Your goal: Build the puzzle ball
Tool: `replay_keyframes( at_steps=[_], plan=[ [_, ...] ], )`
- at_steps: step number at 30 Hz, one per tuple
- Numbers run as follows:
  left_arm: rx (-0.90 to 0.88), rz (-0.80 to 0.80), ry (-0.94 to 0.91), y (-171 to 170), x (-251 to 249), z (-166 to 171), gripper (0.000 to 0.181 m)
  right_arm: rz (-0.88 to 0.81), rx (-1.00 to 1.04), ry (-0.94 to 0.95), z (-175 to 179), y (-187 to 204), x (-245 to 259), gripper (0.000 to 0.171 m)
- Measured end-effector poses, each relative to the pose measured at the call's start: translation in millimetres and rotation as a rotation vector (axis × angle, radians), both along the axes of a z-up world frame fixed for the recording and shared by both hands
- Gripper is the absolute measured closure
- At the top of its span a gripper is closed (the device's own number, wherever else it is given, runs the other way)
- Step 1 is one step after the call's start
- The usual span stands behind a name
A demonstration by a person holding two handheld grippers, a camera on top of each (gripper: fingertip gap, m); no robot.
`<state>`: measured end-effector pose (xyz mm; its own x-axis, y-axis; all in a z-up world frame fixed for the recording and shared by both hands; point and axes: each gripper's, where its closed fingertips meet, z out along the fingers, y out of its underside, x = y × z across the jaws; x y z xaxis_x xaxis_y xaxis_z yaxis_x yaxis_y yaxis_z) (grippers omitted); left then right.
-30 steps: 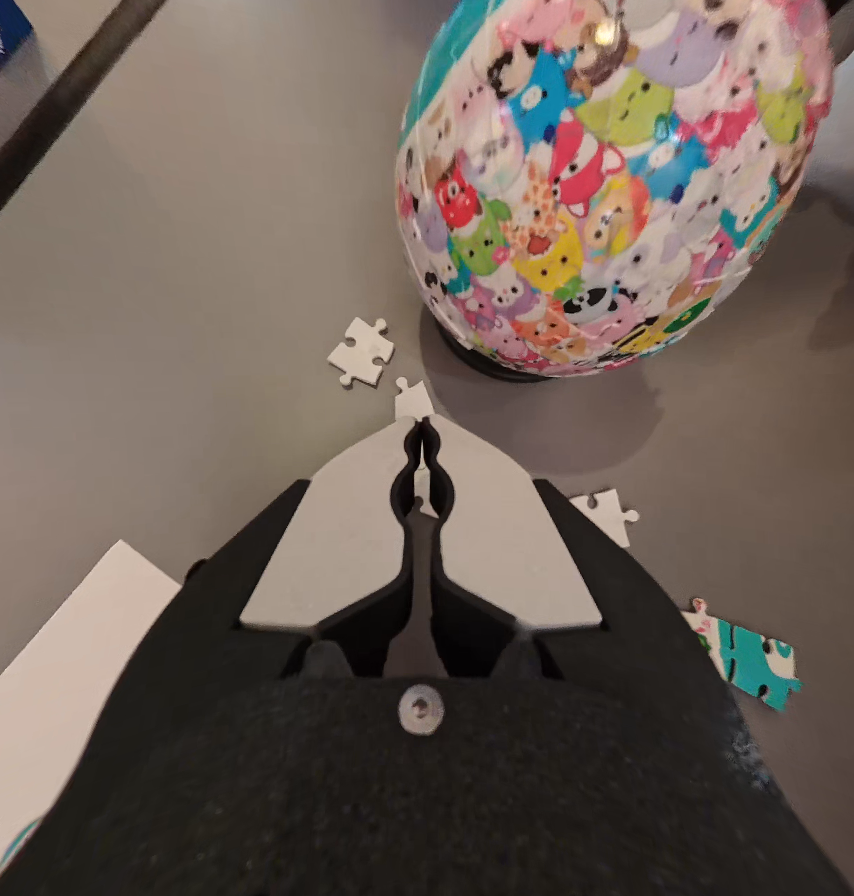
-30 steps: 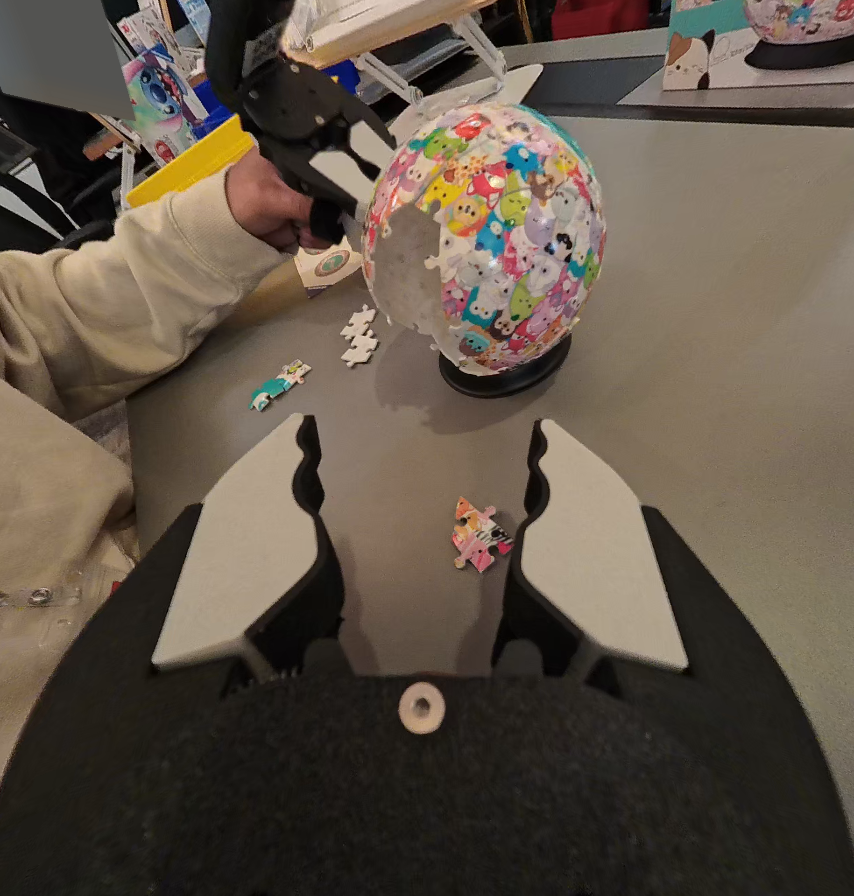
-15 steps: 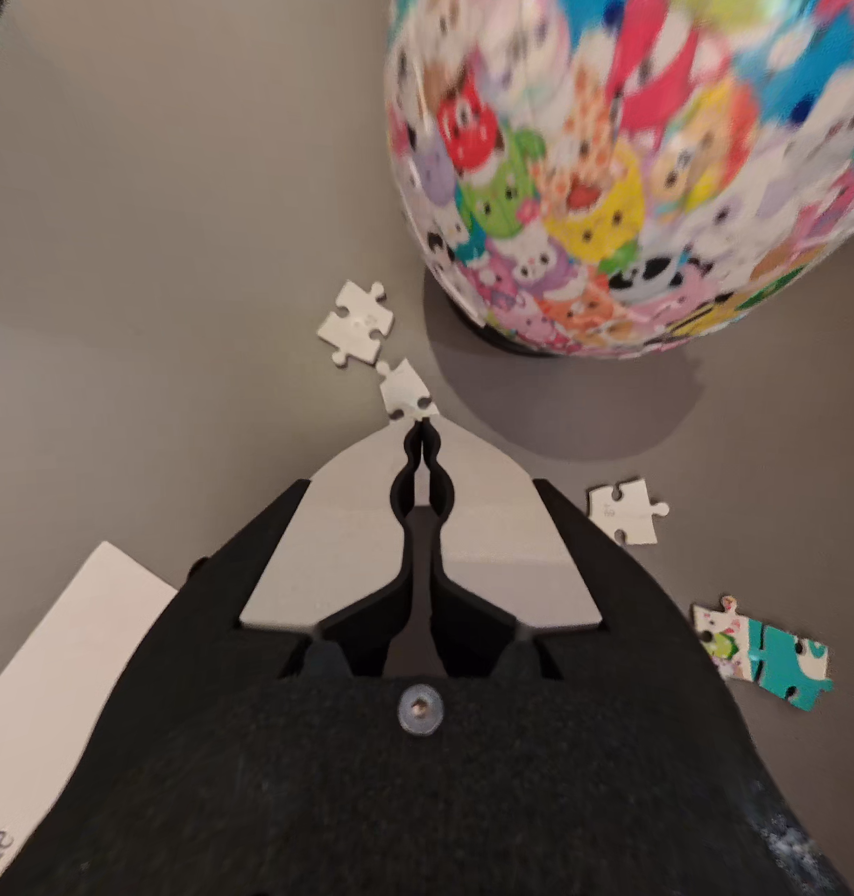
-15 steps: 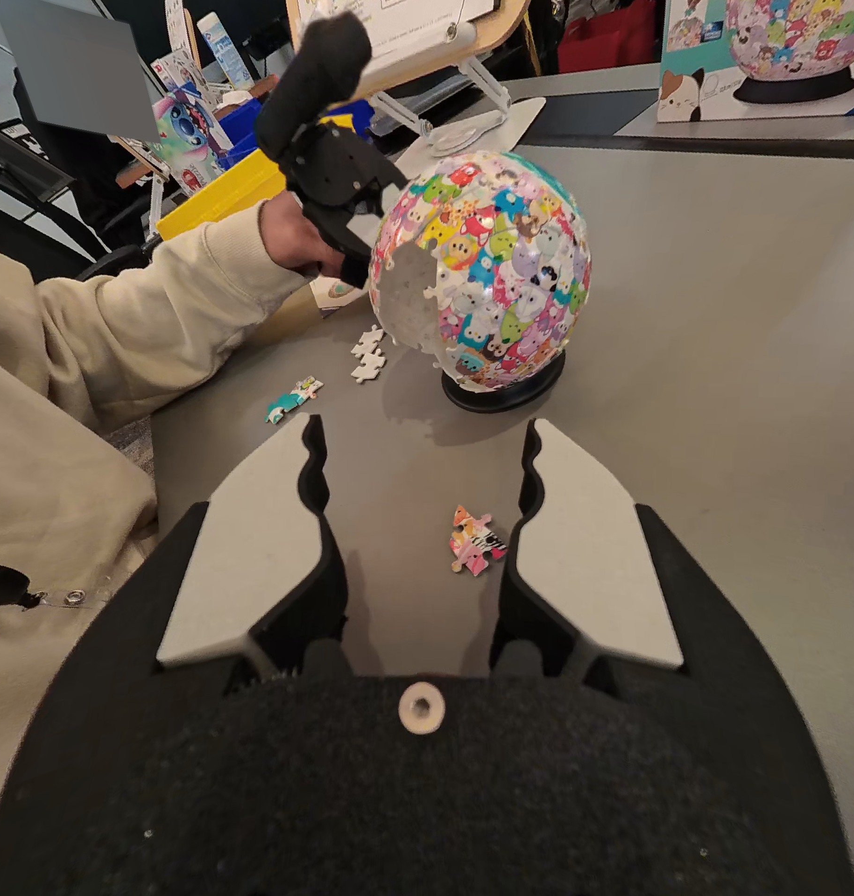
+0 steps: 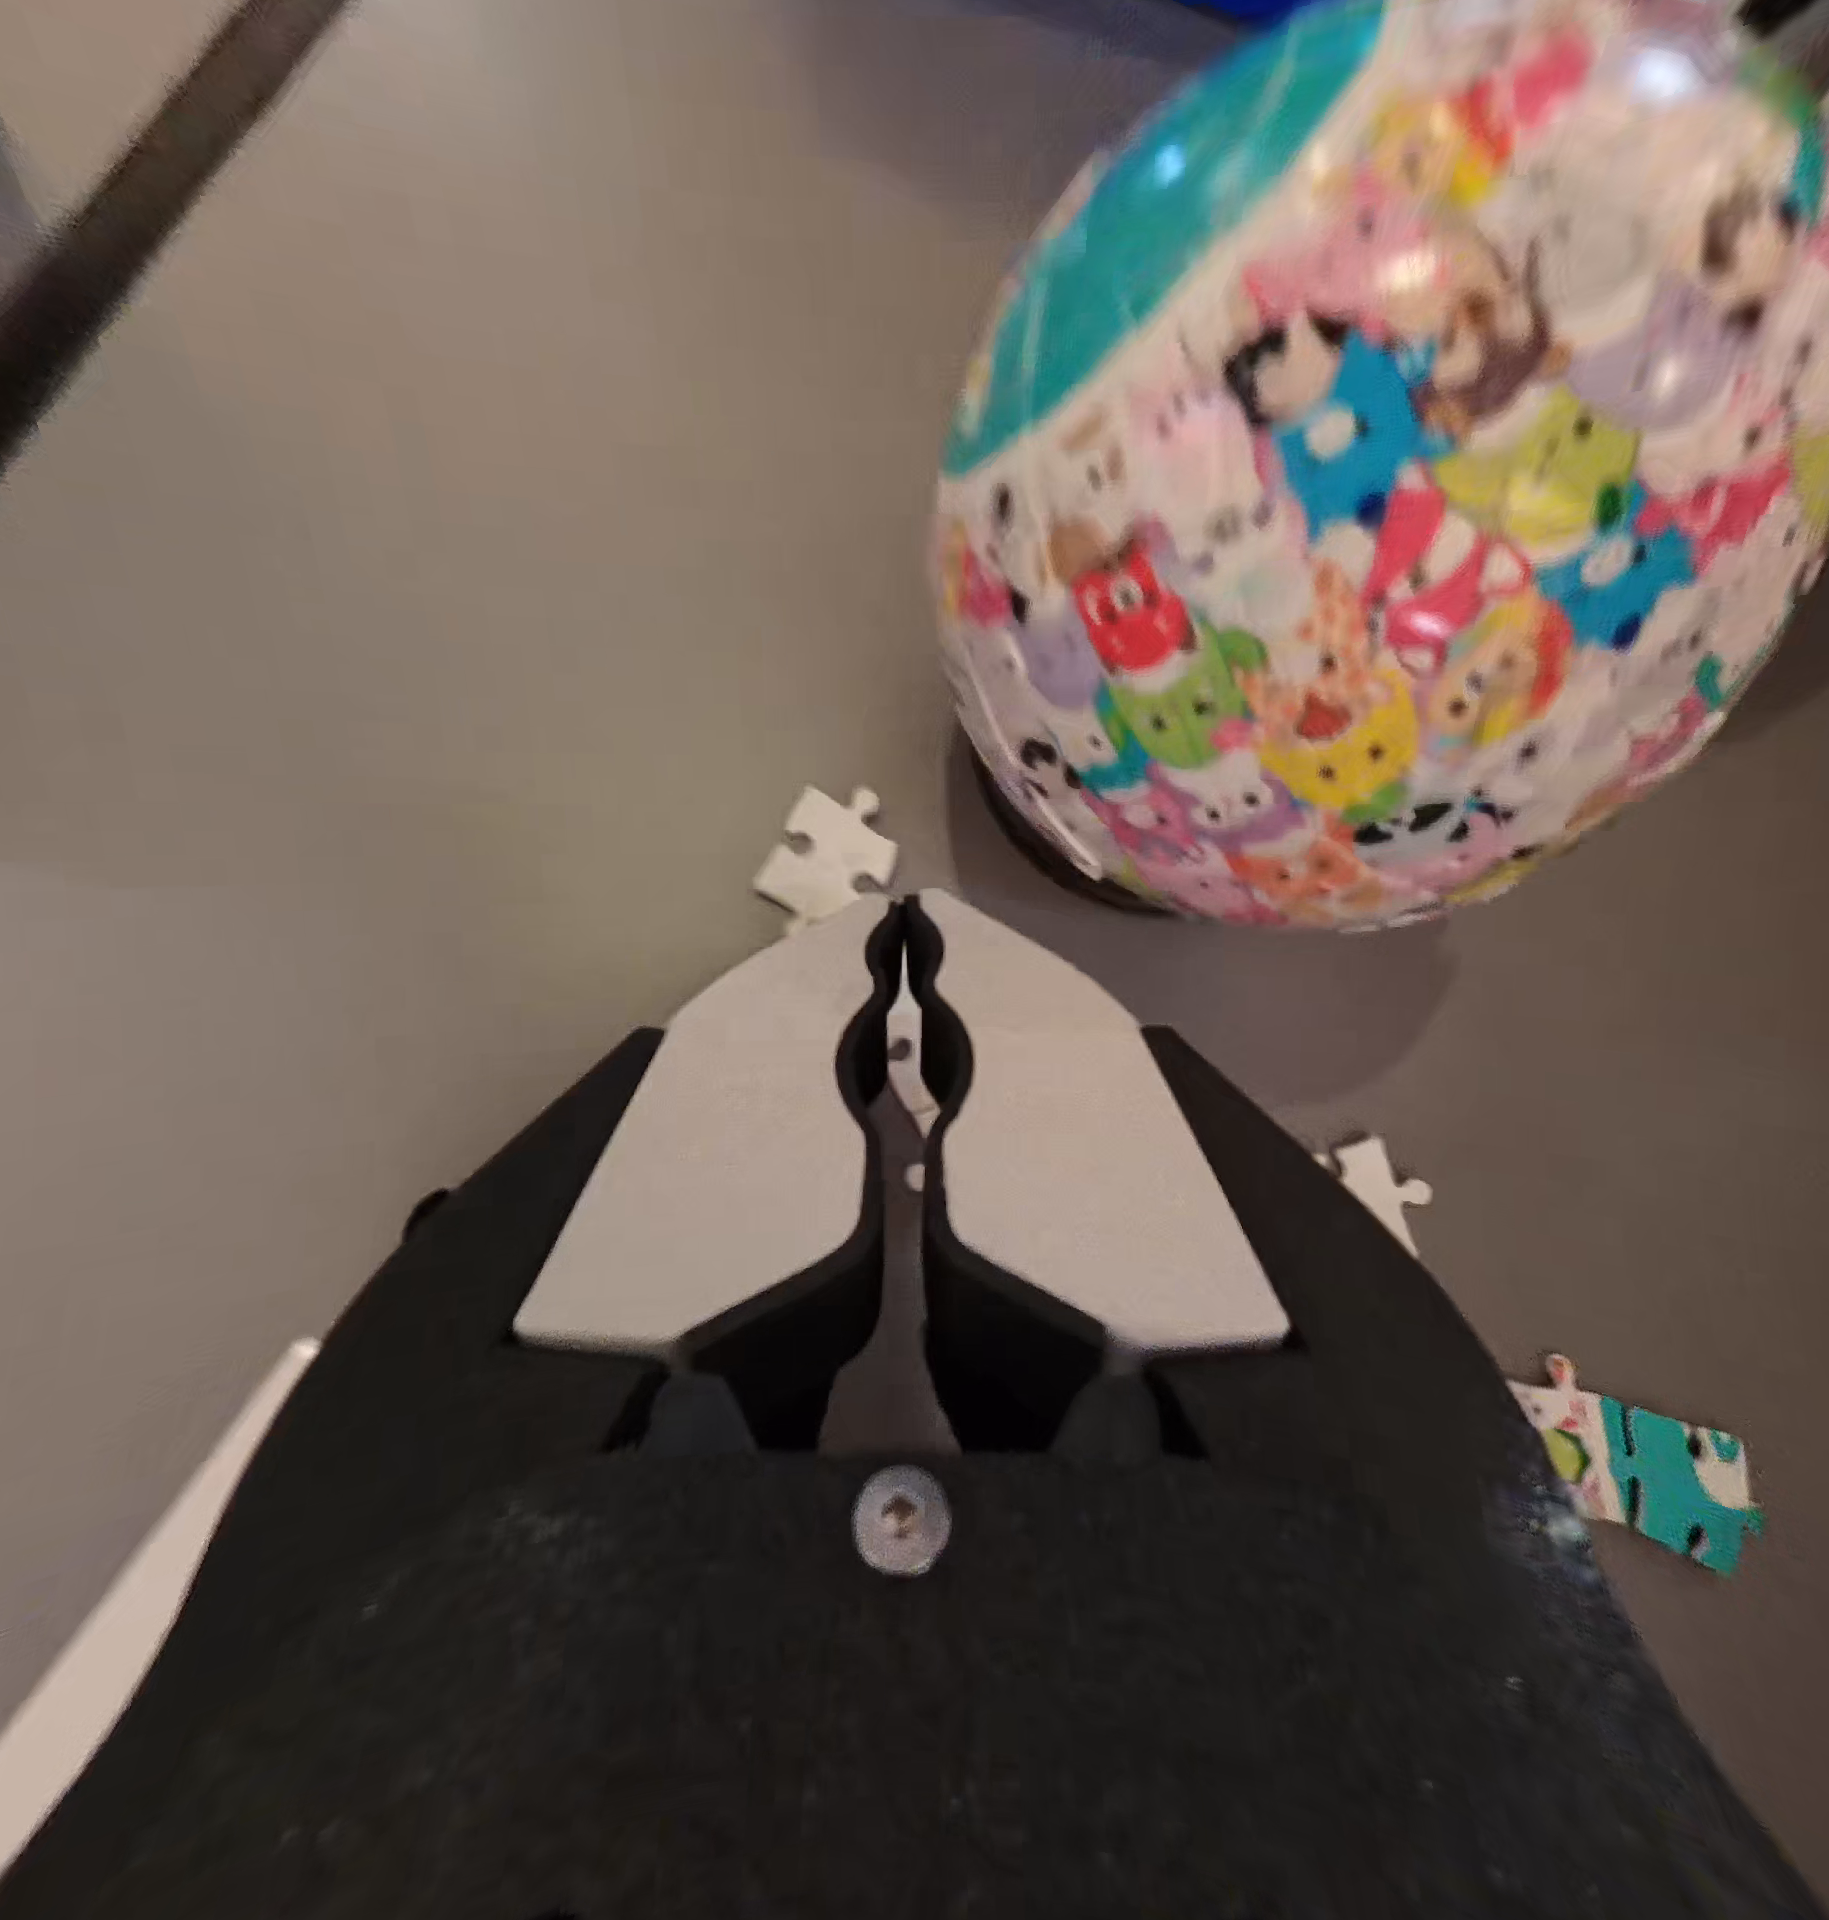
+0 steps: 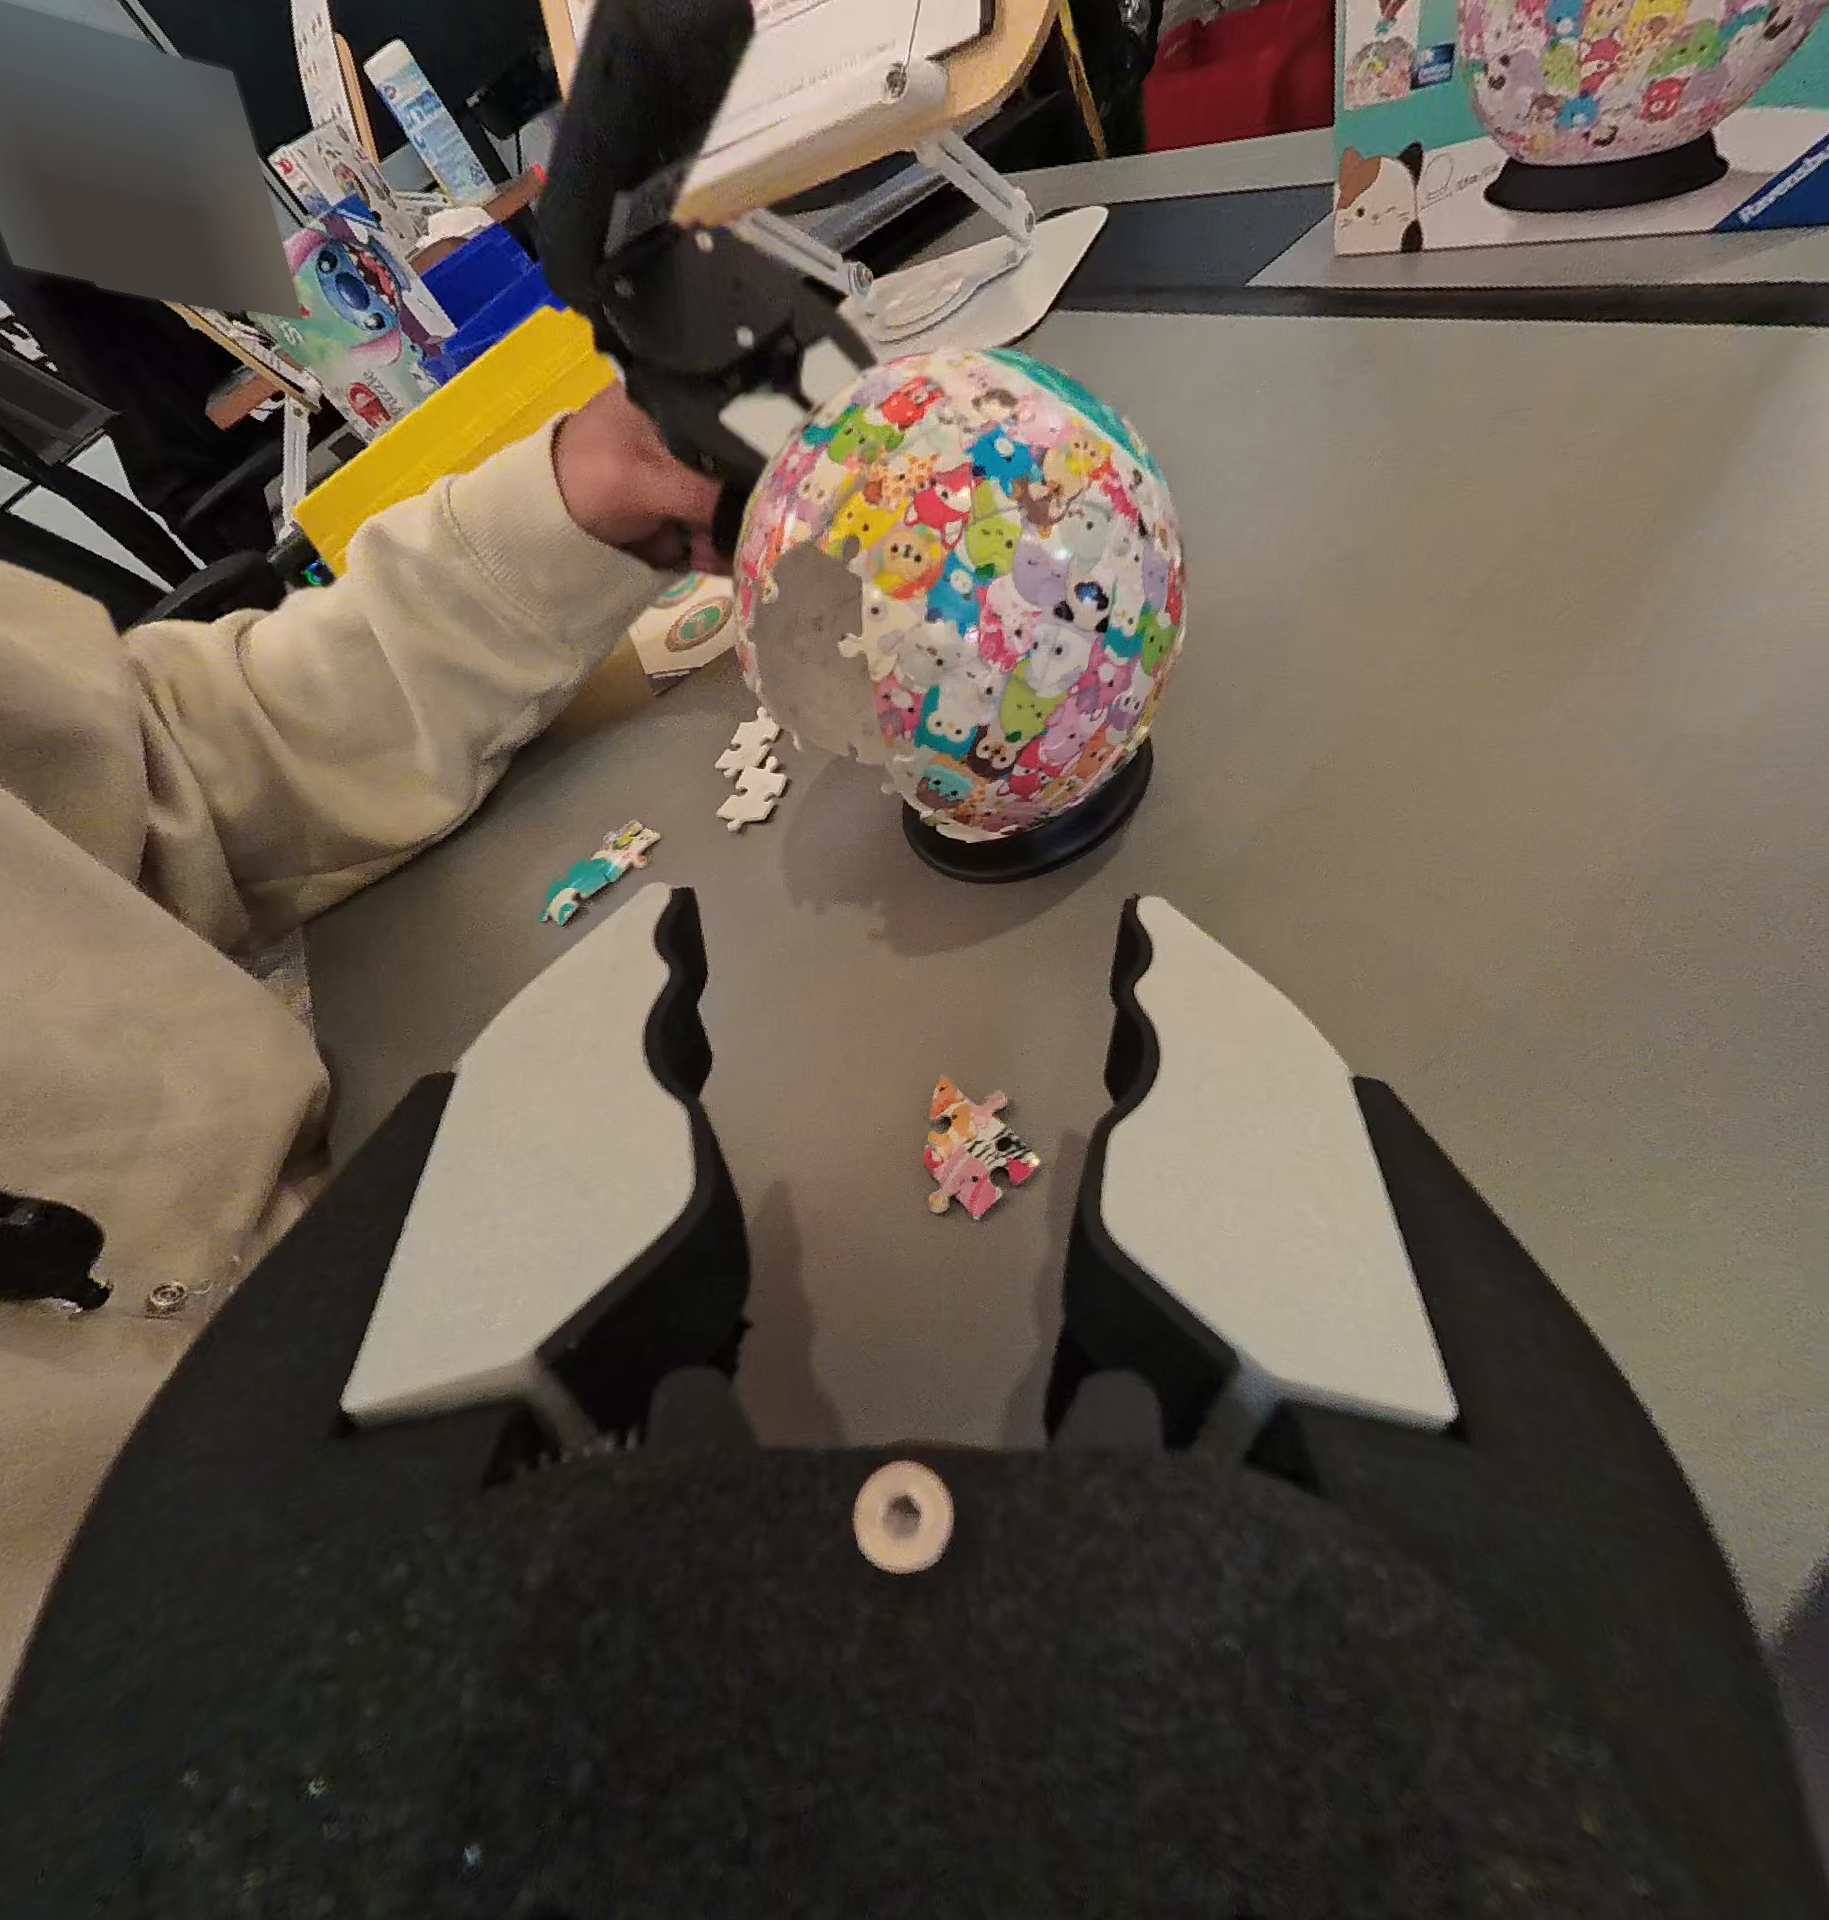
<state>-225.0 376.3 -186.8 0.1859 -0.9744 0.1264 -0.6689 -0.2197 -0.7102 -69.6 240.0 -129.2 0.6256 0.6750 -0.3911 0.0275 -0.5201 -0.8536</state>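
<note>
Puzzle ball (image 6: 977, 582): 12 o'clock from the right gripper, on a black stand (image 6: 1035, 836) on the grey table (image 6: 1512, 727); a ragged hole faces 9 o'clock.
Right gripper (image 6: 905, 914): fingers spread wide, holding nothing.
Coloured piece (image 6: 977, 1148): on the table between those fingers, nearer the right one.
Left gripper (image 5: 905, 909): tips pressed together, nothing visibly pinched; white pieces (image 5: 827, 857) lie under its tip.
Teal piece (image 5: 1637, 1465): 4 o'clock of it.
Puzzle box (image 6: 1606, 114): far, 1 o'clock.
</note>
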Motion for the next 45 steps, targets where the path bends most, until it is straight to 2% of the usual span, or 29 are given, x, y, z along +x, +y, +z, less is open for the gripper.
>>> replay_keyframes(
  at_steps=[1,2,3,11,16,20,23,26,28,30,33,36,39,42,45],
  plan=[
    [0.013,-0.002,0.001,8,1,4,0.179,-0.003,-0.003,-0.006,0,2,1,0.096],
    [0.03,0.0,0.025,15,0,2,0.164,-0.006,-0.004,-0.013,1,3,3,0.096],
    [0.034,-0.008,0.05,20,0,-2,0.157,-0.008,-0.005,-0.018,1,5,4,0.096],
    [0.027,-0.137,0.137,26,0,-38,0.158,-0.043,-0.014,-0.004,-2,16,9,0.096],
    [0.116,-0.17,0.138,26,5,-40,0.176,-0.032,-0.029,-0.003,-6,18,7,0.097],
    [0.086,-0.162,0.139,25,4,-39,0.177,-0.018,-0.015,-0.01,-4,22,6,0.098],
    [0.079,-0.087,0.125,31,-4,-30,0.177,-0.011,-0.005,0.005,3,22,2,0.1],
    [0.029,0.041,0.004,26,-26,7,0.177,0.024,0.02,-0.013,9,16,-4,0.102],
    [-0.02,0.128,-0.093,5,-45,34,0.177,0.067,0.065,-0.084,6,9,-9,0.1],
    [-0.089,0.19,-0.157,-33,-62,48,0.177,0.115,0.119,-0.166,0,-1,-16,0.103],
    [-0.181,0.237,-0.129,-107,-70,33,0.177,0.212,0.174,-0.217,-8,-18,-29,0.106],
    [-0.215,0.221,-0.055,-172,-47,3,0.177,0.264,0.235,-0.24,-15,-20,-31,0.105],
    [-0.199,0.192,-0.007,-200,-17,-16,0.177,0.288,0.284,-0.306,-21,-7,-23,0.104],
    [-0.134,0.191,0.035,-204,0,-30,0.177,0.292,0.311,-0.362,-26,6,-16,0.104],
    [-0.041,0.2,0.075,-202,1,-37,0.176,0.267,0.285,-0.294,-29,3,-21,0.107]
  ],
)
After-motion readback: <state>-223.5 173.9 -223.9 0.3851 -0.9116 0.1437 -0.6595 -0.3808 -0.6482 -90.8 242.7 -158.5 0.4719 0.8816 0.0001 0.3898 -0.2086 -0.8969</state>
